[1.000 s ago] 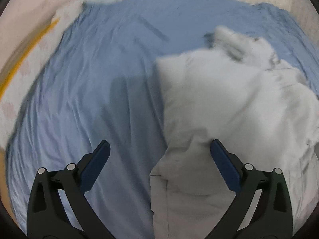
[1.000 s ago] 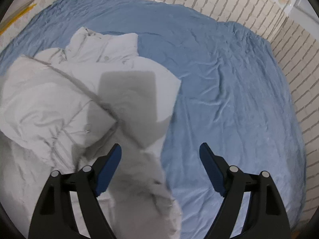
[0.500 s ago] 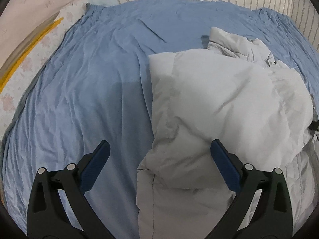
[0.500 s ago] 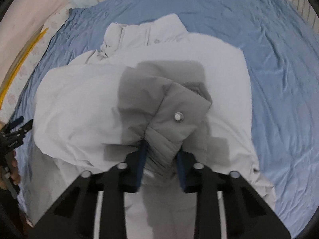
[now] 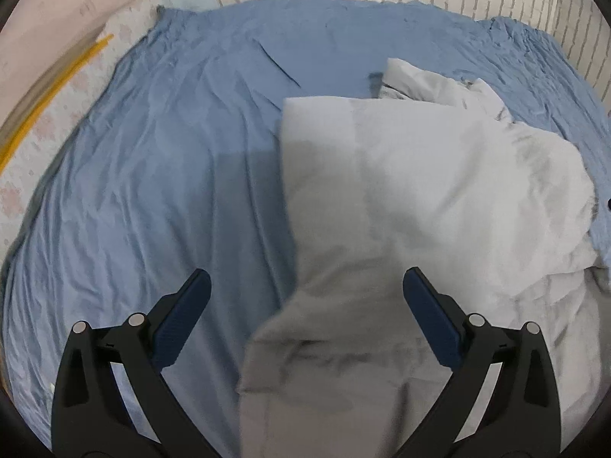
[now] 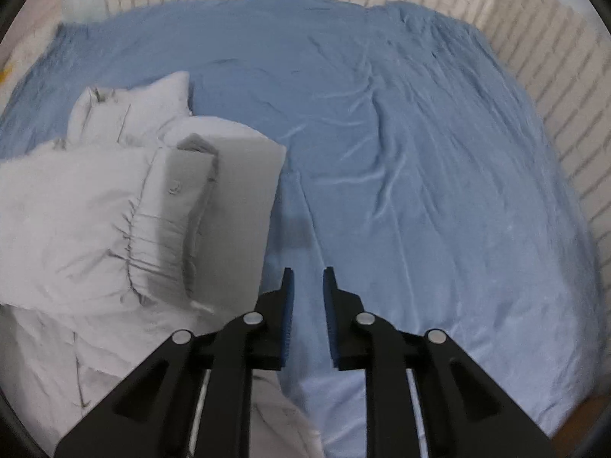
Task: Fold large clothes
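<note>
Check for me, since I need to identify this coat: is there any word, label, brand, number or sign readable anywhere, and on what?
None can be read.
Grey padded jacket: no tag or logo shows; the snap button on its cuff is too small to tell.
Blue bedsheet: plain.
Pale board at the left edge: faint marks, too blurred to read.

Bed, wrinkled blue sheet (image 6: 420, 160); pale grey padded jacket (image 5: 439, 198) lying directly on it.
</note>
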`<control>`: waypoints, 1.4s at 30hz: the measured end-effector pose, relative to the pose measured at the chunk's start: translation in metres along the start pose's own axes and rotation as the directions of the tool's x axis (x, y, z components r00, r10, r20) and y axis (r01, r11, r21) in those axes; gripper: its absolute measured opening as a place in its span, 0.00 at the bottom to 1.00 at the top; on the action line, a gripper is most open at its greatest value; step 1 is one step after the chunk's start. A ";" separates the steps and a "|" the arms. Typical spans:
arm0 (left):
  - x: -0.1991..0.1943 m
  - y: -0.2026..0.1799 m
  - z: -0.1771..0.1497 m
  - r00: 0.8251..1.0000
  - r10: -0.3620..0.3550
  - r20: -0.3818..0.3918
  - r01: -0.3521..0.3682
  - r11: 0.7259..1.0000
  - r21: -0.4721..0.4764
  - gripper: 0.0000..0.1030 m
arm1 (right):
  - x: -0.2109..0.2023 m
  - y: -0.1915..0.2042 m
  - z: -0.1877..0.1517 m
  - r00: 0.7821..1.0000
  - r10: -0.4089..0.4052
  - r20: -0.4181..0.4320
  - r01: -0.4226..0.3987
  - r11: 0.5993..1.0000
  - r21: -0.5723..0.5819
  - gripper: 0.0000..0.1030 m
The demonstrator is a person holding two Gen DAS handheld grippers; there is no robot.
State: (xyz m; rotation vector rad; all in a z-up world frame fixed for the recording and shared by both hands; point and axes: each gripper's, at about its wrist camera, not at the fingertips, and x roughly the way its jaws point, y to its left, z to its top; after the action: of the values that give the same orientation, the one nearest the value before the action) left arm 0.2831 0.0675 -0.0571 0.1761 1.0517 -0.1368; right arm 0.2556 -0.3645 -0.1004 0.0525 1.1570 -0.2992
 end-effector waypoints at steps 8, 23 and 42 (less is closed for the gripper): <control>0.001 -0.052 0.023 0.998 -0.016 0.053 0.020 0.997 -0.069 0.82 | -0.023 0.083 0.012 0.979 0.103 0.179 -0.081 0.989 -0.126 0.47; 0.076 -0.055 0.023 0.997 -0.054 -0.046 0.053 0.998 -0.034 0.69 | 0.060 0.125 0.005 0.991 0.129 0.028 -0.122 0.975 -0.186 0.39; 0.101 -0.052 0.022 0.995 -0.041 -0.087 0.042 0.999 0.017 0.69 | 0.088 0.140 0.012 0.993 0.113 -0.018 -0.115 0.977 -0.180 0.39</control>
State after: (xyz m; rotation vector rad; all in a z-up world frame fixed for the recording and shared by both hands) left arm 0.3407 0.0095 -0.1386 0.1786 1.1413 -0.1777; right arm 0.3351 -0.2506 -0.1910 -0.0400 1.1801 -0.0914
